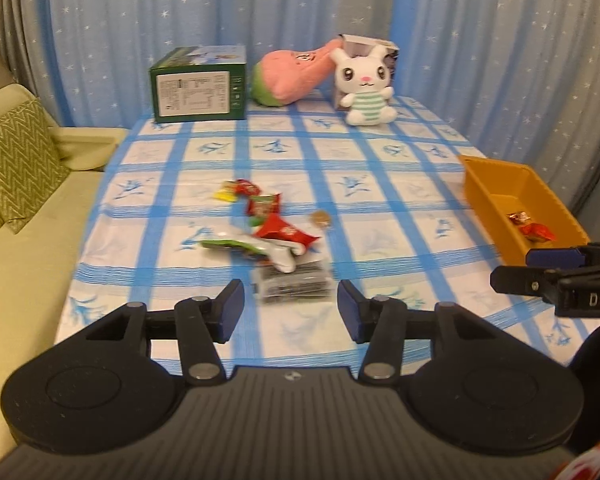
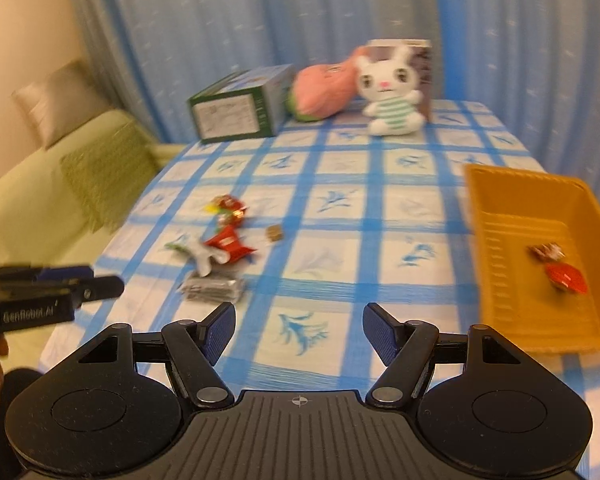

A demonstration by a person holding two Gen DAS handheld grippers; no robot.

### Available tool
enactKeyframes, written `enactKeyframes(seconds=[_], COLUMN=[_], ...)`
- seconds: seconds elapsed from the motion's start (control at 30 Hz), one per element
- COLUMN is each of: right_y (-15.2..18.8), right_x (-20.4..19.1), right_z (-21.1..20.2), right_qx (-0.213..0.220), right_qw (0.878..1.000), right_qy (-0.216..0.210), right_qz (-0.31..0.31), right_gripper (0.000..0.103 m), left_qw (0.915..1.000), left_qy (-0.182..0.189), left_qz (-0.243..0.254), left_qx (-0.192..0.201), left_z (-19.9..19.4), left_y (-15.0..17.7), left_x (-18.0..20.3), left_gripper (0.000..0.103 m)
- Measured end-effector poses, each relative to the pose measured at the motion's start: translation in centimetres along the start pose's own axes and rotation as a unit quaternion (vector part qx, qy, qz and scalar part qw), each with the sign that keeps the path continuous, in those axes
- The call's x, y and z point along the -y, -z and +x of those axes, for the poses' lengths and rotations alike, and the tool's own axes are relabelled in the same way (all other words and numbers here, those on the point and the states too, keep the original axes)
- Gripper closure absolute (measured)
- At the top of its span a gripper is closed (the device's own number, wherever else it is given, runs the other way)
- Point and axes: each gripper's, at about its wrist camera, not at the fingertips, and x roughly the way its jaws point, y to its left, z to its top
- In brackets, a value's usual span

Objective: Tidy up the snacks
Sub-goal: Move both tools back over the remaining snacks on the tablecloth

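A pile of snack packets lies on the blue checked tablecloth (image 1: 380, 200): a dark packet (image 1: 292, 284), a red packet (image 1: 286, 232), a green-white packet (image 1: 252, 248), small red candies (image 1: 264, 204) and a round brown snack (image 1: 321, 219). The pile also shows in the right wrist view (image 2: 220, 256). An orange bin (image 1: 488, 188) at the right holds two red-wrapped snacks (image 2: 560, 268). My left gripper (image 1: 290, 312) is open and empty just in front of the dark packet. My right gripper (image 2: 298, 332) is open and empty over bare cloth left of the bin (image 2: 500, 240).
At the table's far edge stand a green box (image 1: 198, 88), a pink plush (image 1: 296, 72), a white bunny plush (image 1: 366, 84) and a carton behind it. A green sofa with a patterned cushion (image 1: 16, 168) is at the left. Blue curtains hang behind.
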Motion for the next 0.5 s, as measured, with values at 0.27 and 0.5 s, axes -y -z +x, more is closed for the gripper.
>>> enactKeyframes(seconds=[0.27, 0.5], right_y=[-0.9, -0.9], right_x=[-3.0, -4.9], right_z=[4.7, 9.7], right_qx=[-0.014, -0.041], right_qw=[0.994, 0.974], right_qy=[-0.04, -0.079], right_qz=[-0.103, -0.208], right_gripper=[0.033, 0.033], left_qw=[0.9997, 0.9985], left_qy=[-0.015, -0.013], left_qz=[0.01, 0.033], left_qx=[-0.015, -0.042], left_z=[1.7, 4.5], left_y=[-1.1, -1.6], left_x=[-3.3, -5.1], left_gripper=[0.051, 0.048])
